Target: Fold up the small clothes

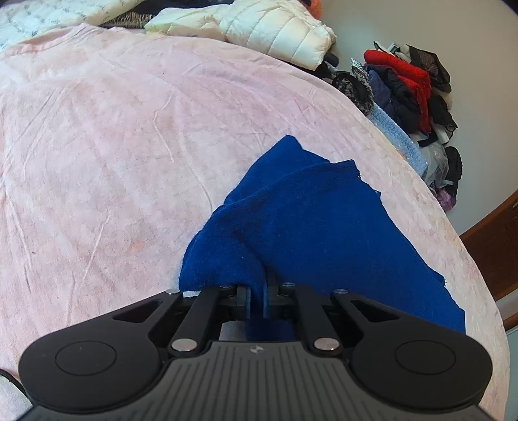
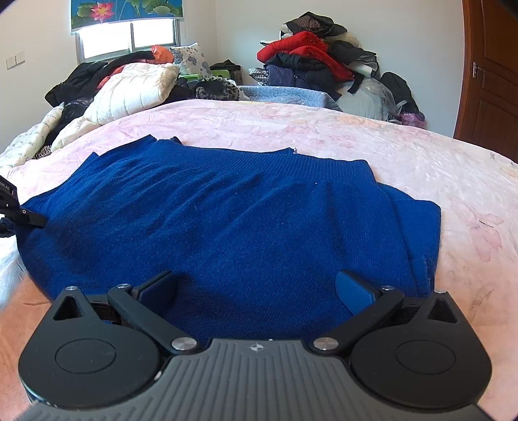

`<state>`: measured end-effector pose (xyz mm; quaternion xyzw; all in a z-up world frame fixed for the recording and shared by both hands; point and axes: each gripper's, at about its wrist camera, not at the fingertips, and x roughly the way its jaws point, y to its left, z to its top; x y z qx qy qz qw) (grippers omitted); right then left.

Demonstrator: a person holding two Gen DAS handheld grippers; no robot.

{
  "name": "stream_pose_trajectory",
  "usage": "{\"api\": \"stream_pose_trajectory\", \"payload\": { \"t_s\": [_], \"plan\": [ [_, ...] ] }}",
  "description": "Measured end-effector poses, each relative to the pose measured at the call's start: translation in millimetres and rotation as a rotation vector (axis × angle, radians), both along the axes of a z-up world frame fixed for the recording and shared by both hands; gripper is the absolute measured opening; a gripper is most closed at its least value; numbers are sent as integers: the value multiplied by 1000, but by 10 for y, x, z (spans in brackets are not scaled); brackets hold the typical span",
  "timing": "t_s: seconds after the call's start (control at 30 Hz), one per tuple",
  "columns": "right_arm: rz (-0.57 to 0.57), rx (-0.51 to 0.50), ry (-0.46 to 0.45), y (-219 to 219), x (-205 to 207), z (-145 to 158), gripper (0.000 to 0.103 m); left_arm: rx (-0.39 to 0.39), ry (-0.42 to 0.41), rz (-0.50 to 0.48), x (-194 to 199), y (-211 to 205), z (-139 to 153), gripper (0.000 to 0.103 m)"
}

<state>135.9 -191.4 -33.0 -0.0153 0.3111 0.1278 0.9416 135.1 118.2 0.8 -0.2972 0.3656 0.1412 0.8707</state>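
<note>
A dark blue knitted sweater (image 2: 233, 213) lies spread on a pink bedspread (image 2: 404, 155). In the left wrist view my left gripper (image 1: 259, 291) is shut on a bunched edge of the blue sweater (image 1: 307, 220), with cloth pinched between the fingers. The left gripper also shows at the far left edge of the right wrist view (image 2: 19, 213), at the sweater's left side. My right gripper (image 2: 255, 288) is open, its fingers spread wide just over the sweater's near edge, holding nothing.
A white puffer jacket (image 1: 278, 29) and pillows (image 2: 129, 87) lie at the bed's far end. A heap of red and dark clothes (image 2: 317, 61) stands against the wall beyond the bed. A brown wooden door (image 2: 489, 81) is at the right.
</note>
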Motion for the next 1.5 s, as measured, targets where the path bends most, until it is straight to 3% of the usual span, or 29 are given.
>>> {"api": "stream_pose_trajectory", "payload": {
  "t_s": [0.2,0.6,0.67,0.73,0.8,0.93,1.0,1.07,1.1,1.13,1.2,1.23,1.3,1.4,1.5],
  "plan": [
    [0,14,-2,-19,-11,8,101,71,-23,-31,3,-160,121,6],
    [7,50,-1,-85,-21,18,101,388,-78,-165,-34,-675,232,6],
    [10,49,0,-90,-23,22,101,390,-88,-172,-25,-691,220,6],
    [14,44,2,-88,-21,26,101,285,-100,-135,-5,-520,191,7],
    [15,35,3,-67,-16,23,101,132,-108,-55,2,-244,137,7],
    [14,7,3,-17,-12,14,101,-303,-100,52,-8,306,-147,13],
    [12,-5,3,5,-13,9,101,-509,-99,117,-31,486,-340,34],
    [11,-7,3,9,-13,8,101,-682,-171,157,-67,581,-489,64],
    [11,-5,3,6,-11,8,101,-710,-180,174,-67,593,-497,64],
    [11,-4,3,4,-9,7,101,-693,-173,184,-52,589,-475,61],
    [11,-6,3,3,-5,6,101,-549,-120,154,41,519,-377,14],
    [10,-7,3,3,-6,5,101,-455,-68,133,100,472,-340,8],
    [10,-9,3,11,-5,0,101,-332,-67,97,126,366,-263,7],
    [10,-17,7,19,-1,6,101,65,-69,-31,158,-52,-16,7],
    [21,17,71,-9,94,137,100,416,-161,-198,88,-591,196,7]
  ]
}}
